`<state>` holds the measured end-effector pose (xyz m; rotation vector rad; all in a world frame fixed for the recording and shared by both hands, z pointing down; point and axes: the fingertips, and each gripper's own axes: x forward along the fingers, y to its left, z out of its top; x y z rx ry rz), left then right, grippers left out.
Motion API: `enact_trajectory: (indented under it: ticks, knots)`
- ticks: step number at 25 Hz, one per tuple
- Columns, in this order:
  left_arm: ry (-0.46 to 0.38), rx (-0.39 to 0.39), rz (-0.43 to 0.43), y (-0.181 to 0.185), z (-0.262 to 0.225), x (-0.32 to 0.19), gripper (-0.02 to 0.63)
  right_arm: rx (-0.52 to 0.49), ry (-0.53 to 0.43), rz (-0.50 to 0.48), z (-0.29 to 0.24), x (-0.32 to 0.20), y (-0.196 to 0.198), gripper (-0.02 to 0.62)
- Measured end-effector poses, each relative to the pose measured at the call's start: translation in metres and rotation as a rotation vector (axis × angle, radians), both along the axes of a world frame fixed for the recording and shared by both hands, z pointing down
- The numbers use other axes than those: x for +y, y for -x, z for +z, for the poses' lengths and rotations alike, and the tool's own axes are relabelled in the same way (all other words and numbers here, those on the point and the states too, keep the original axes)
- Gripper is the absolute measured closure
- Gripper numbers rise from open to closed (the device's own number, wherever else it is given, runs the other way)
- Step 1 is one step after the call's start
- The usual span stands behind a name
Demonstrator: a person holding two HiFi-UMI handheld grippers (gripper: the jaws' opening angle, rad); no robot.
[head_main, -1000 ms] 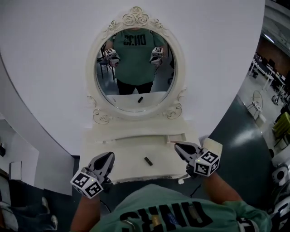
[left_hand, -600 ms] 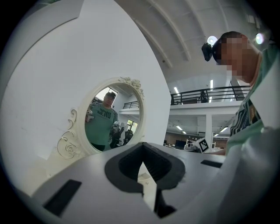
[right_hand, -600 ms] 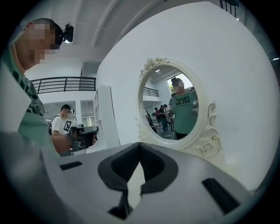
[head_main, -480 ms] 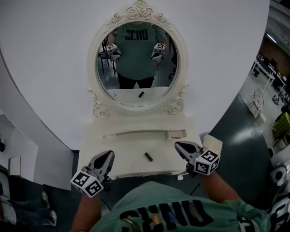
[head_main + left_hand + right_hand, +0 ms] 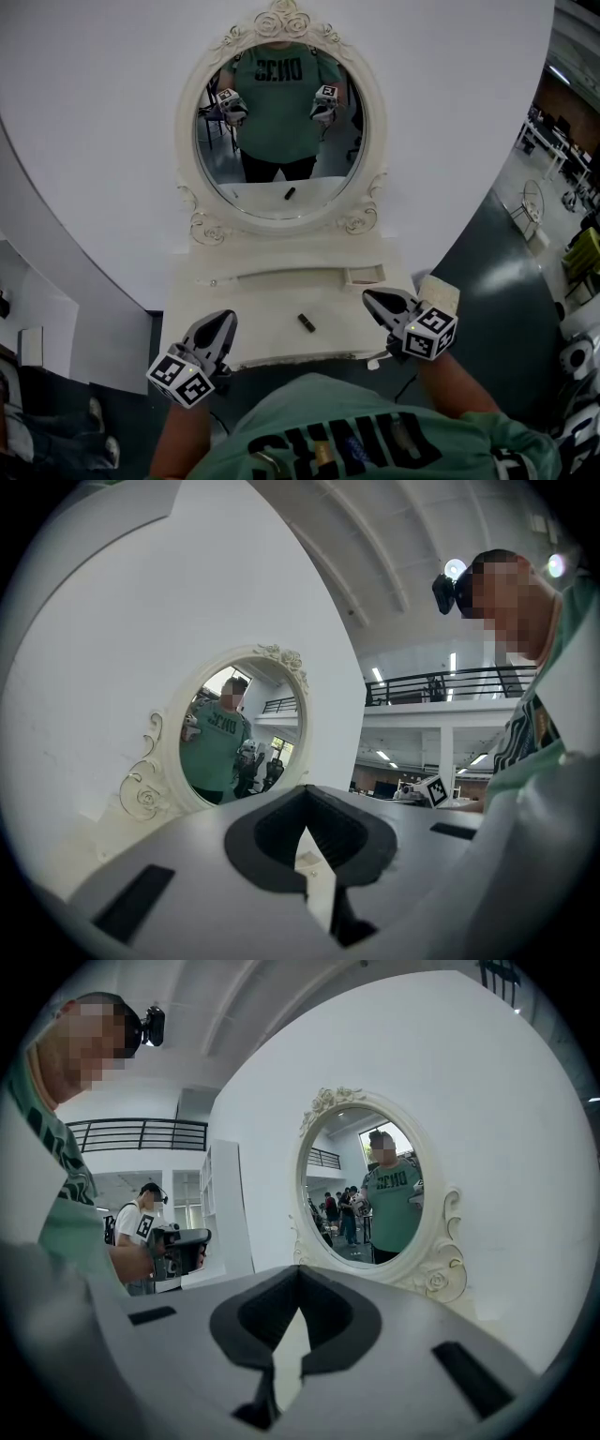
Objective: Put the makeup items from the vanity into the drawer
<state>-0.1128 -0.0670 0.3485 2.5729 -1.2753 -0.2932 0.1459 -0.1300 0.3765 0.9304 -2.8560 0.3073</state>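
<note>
A small dark makeup tube (image 5: pixel 306 322) lies alone on the white vanity top (image 5: pixel 262 319), between my two grippers. My left gripper (image 5: pixel 225 322) hovers over the vanity's front left corner, its jaws shut and empty. My right gripper (image 5: pixel 371 298) is over the front right part, also shut with nothing in it. In the left gripper view the left gripper (image 5: pixel 304 792) points at the oval mirror (image 5: pixel 239 728). The right gripper (image 5: pixel 298 1272) faces the mirror (image 5: pixel 367 1194) from the other side. No open drawer shows.
The ornate oval mirror (image 5: pixel 279 122) stands at the back and reflects me and the tube. A small tray-like recess (image 5: pixel 365 276) sits on the raised back shelf. Dark floor (image 5: pixel 506 281) lies to the right. Another person with a gripper (image 5: pixel 150 1237) stands far off.
The vanity and mirror sit slightly higher in the head view. Both grippers stay shut and have hardly moved. The dark tube lies where it was.
</note>
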Motion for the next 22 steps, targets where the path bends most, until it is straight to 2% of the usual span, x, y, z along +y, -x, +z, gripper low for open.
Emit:
enact_trajectory:
  ticks: [22]
  knots:
    - [0.002,0.002,0.004,-0.0015,0.0001,0.0017,0.598,0.011,0.000,-0.009,0.0006,0.0037,-0.0018,0.586]
